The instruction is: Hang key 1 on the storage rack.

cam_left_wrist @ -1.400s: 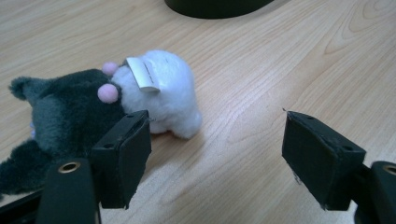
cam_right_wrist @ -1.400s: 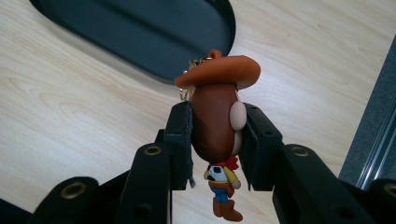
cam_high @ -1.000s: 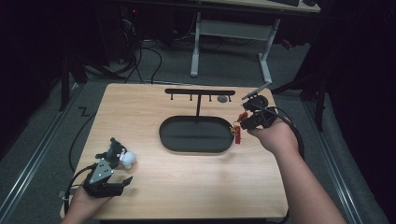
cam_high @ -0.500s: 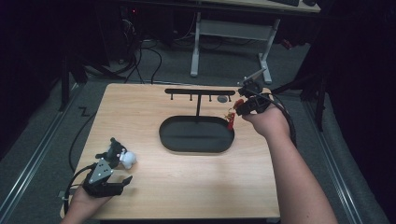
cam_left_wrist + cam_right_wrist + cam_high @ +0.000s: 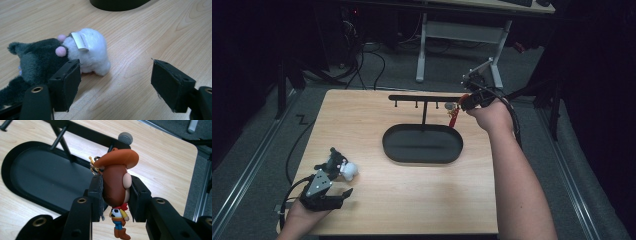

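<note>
1. Your right gripper (image 5: 115,202) has its jaws closed on the head of a cowboy figure (image 5: 117,182); in the right gripper view the figure hangs head-up at frame centre, brown hat on top, small body and boots dangling below the jaws.
2. In the high view that right gripper (image 5: 469,100) sits at the upper right of the tabletop (image 5: 412,200), beside the right end of the black rack (image 5: 424,98), with the figure (image 5: 453,117) hanging red beneath it.
3. A gold clasp (image 5: 93,166) on the figure lies close against the rack's bar (image 5: 82,132), near a grey round knob (image 5: 125,137); you cannot tell whether it is hooked on.
4. The oval black tray (image 5: 422,145) lies mid-frame below the rack.
5. Your left gripper (image 5: 329,192) rests at the lower left of the tabletop, jaws wide apart and holding nothing.
6. A plush toy (image 5: 62,57), dark grey and white, lies on the wood just beside your left jaw, at the left of the left gripper view.
</note>
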A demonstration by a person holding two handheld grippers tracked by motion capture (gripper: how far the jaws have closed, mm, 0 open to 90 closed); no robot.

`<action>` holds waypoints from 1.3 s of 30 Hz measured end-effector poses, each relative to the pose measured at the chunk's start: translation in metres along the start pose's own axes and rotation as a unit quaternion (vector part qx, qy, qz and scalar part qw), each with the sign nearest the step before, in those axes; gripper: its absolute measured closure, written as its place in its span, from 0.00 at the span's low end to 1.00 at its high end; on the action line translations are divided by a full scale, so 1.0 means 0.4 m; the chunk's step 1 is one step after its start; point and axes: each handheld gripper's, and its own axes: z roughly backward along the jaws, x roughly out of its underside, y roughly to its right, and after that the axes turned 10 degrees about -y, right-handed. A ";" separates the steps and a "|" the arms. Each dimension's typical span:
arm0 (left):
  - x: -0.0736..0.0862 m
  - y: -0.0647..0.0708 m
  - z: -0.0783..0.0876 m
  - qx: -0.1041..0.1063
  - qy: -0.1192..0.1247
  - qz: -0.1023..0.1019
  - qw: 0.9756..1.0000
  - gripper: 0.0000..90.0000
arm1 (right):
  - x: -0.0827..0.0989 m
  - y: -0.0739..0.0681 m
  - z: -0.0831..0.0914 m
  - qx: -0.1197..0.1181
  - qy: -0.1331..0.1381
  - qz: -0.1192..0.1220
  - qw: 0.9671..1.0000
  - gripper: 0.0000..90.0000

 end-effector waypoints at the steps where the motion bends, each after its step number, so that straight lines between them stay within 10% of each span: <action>1: 0.000 0.000 0.000 0.000 0.000 0.000 1.000 0.27 | 0.000 0.000 0.000 0.000 0.000 0.000 1.000 0.75; 17: -0.001 -0.002 0.002 -0.004 0.005 0.006 1.000 0.27 | 0.081 0.050 -0.123 -0.010 -0.029 -0.033 0.999 0.73; 28: 0.006 -0.035 0.015 -0.023 0.016 0.041 0.999 0.33 | 0.174 0.031 -0.191 -0.050 0.012 -0.030 0.998 0.45; 32: 0.015 -0.066 0.032 -0.053 0.029 0.068 0.996 0.56 | 0.246 0.003 -0.175 -0.058 0.041 -0.001 0.997 0.46; 35: 0.006 -0.100 0.044 -0.083 0.044 0.103 0.990 0.98 | 0.350 -0.034 -0.191 -0.079 0.069 0.021 0.994 0.47; 39: -0.018 -0.129 0.026 -0.132 0.023 0.106 0.985 1.00 | 0.434 -0.068 -0.225 -0.095 0.084 0.030 0.991 0.48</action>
